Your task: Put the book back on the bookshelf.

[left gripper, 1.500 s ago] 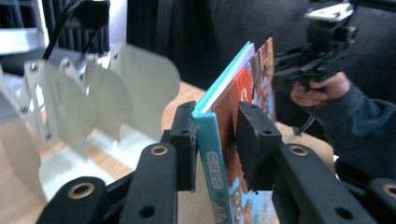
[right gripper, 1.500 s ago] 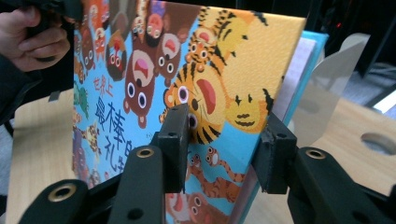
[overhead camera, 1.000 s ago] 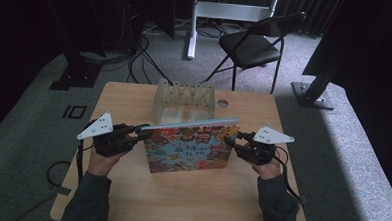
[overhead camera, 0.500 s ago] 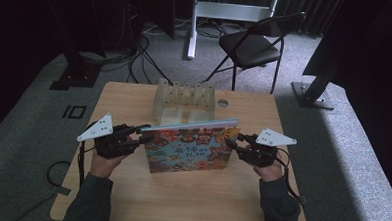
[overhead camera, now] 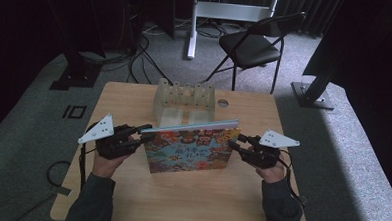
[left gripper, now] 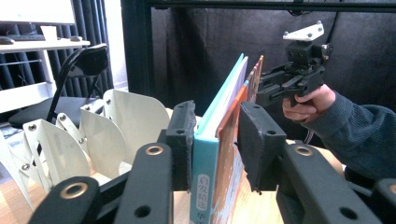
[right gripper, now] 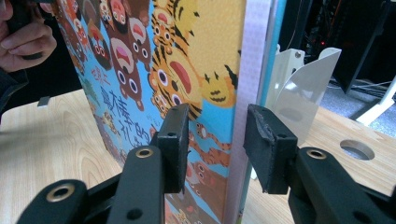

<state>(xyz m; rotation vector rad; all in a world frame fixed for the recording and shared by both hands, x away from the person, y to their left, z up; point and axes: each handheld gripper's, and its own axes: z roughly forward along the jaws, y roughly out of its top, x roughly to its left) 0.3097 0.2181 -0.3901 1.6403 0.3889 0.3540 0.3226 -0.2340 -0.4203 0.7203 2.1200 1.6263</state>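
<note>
On the light wooden table [overhead camera: 130, 197] you have one colourful hardcover picture book [overhead camera: 189, 151] standing upright on its lower edge, just in front of one translucent white plastic rack with upright dividers [overhead camera: 184, 101]. You hold it from both ends with two black two-jaw grippers.

Your left gripper [overhead camera: 144, 134] has its jaws either side of the spine end. In the left gripper view the book's teal spine [left gripper: 204, 172] sits between the two pads: one pad lies against the teal side, while a narrow gap shows between the other pad and the orange cover, so you are not clamping it. Those jaws have just closed a little.

Your right gripper [overhead camera: 234, 142] straddles the opposite end. In the right gripper view one pad [right gripper: 173, 140] lies on the tiger cover [right gripper: 187, 70], and the other stands just off the page edge.

One round hole [overhead camera: 223, 103] shows in the tabletop beside the rack. One black folding chair [overhead camera: 252, 45] stands beyond the table.
</note>
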